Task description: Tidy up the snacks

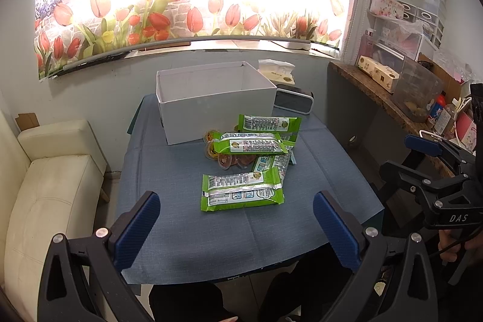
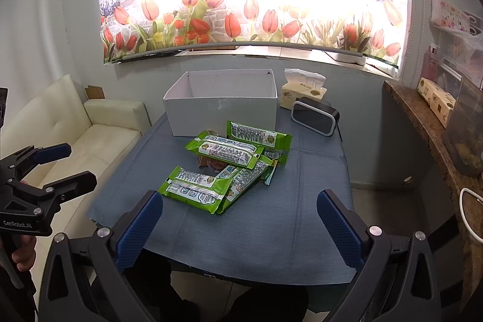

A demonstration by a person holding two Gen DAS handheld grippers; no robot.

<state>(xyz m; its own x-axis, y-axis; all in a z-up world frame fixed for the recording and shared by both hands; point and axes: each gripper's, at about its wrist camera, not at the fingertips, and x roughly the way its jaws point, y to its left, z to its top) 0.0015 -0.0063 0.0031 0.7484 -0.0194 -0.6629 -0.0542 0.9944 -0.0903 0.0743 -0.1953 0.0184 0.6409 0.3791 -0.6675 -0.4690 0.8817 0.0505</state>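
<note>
Left hand-held gripper (image 1: 237, 224): released, fingers spread wide and empty, hovering above the near edge of the desk (image 1: 181, 246).
Right hand-held gripper (image 2: 240, 227): also released and empty, held at about the same height; each one shows at the side of the other's view.
Green snack packs: a loose pile straight ahead of both, lying on the blue cloth. The nearest pack (image 1: 242, 192) sits just beyond the left fingertips; three or so more overlap behind it, the top one (image 2: 225, 152) slanted across the heap.
Small round snack cups (image 1: 225, 160): partly buried under the packs, at the far-left side of the pile; their count cannot be told.
White box (image 1: 215, 103): open-topped, beyond the pile, at the far end of the desk. No snack shows inside it, though its floor is only partly in view.
Clock (image 2: 315, 116) and tissue pack (image 2: 303, 91): far right of the box, not part of the sorting.
Progress: seemingly at the start; nothing is gripped and every visible snack lies outside the box.
Left to do: probably move packs and cups into the box, nearest pack first.
</note>
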